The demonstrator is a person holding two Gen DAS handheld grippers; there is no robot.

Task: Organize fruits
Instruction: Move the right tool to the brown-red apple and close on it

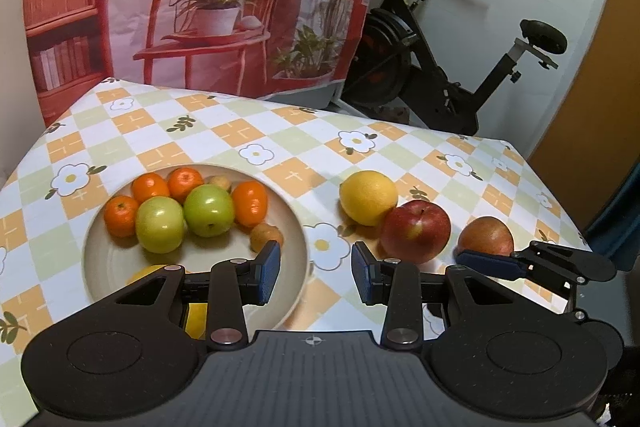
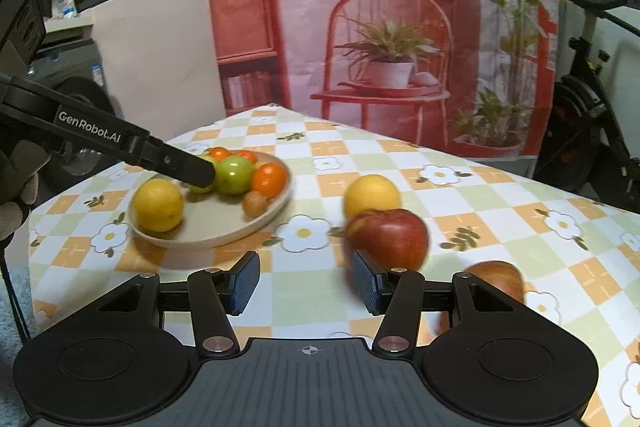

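Observation:
A beige plate [image 1: 298,227] holds several tangerines, two green apples [image 1: 160,225] and small brown fruits; a lemon [image 1: 196,319] in it is half hidden by my left gripper [image 1: 316,273]. That gripper hangs open and empty over the plate's right rim. On the cloth to the right lie a yellow citrus [image 1: 368,197], a red apple [image 1: 416,231] and a second reddish apple [image 1: 486,237]. My right gripper [image 2: 305,283] is open and empty, its right finger just in front of the red apple [image 2: 386,237]. The second apple [image 2: 496,279] sits behind its right arm.
The table has a checked flower tablecloth [image 1: 256,131]; its far edge meets a printed backdrop [image 1: 224,7]. An exercise bike [image 1: 440,67] stands beyond the far right corner. A gloved hand [image 2: 16,187] holds the left gripper [image 2: 184,167], which reaches over the plate [image 2: 212,227].

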